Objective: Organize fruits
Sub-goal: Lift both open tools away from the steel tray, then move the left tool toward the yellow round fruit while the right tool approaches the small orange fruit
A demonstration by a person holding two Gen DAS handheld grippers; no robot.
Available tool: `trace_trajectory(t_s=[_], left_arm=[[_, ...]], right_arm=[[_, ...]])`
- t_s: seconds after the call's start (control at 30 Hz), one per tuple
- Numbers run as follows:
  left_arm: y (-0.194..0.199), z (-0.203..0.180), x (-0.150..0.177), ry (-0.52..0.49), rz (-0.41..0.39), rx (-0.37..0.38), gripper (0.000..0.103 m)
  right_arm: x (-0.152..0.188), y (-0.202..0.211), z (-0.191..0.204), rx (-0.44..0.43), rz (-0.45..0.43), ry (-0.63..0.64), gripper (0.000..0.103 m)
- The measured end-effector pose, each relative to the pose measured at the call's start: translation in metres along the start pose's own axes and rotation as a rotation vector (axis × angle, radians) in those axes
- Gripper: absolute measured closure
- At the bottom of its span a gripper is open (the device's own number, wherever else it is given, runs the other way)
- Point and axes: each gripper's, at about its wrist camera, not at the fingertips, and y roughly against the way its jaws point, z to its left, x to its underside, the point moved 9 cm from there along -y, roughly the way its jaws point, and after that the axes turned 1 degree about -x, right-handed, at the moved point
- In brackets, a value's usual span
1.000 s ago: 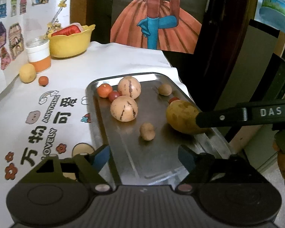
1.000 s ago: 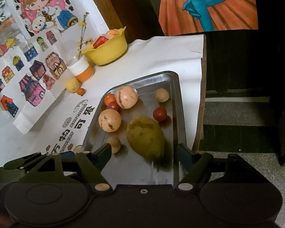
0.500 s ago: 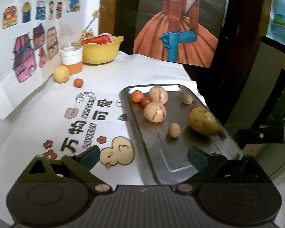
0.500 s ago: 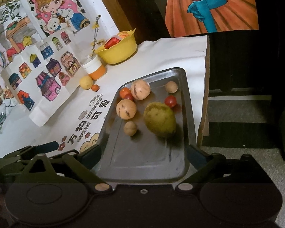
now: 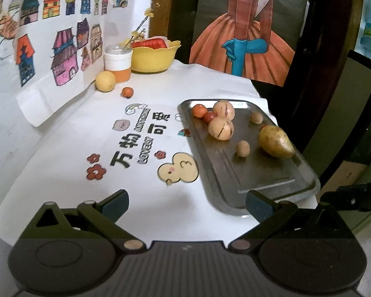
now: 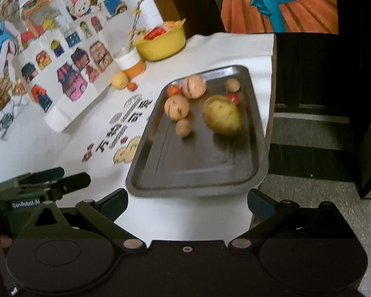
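White tablecloth [image 5: 160,94], metal tray [image 5: 272,185], yellow-green mango [image 5: 274,141], striped melons [image 5: 220,128]

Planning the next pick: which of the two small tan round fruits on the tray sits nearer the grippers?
The small tan fruit left of the mango; the other lies near the tray's far rim.

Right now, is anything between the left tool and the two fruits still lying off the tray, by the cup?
Nothing visible. The left tool is open and empty; only bare printed tablecloth lies between it and the yellow fruit and small orange fruit. The tray sits off to the right.
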Motion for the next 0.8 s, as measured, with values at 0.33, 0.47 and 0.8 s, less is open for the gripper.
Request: trace_trajectory(t_s=[0.33, 0.47, 0.8], left_arm=[[0.019, 0.031, 0.016, -0.006, 0.009, -0.053, 0.001], [0.028, 0.049, 0.018, 0.011, 0.008, -0.081, 0.001], [0.061, 0.089, -0.02, 0.024, -0.088, -0.147, 0.001]], right_arm=[[0.028, -0.006, 0.049, -0.036, 0.094, 0.104, 0.001], [0.031, -0.005, 0.072, -0.062, 0.107, 0.151, 0.001], [-0.024, 0.012, 0.124, -0.119, 0.016, 0.248, 0.001]])
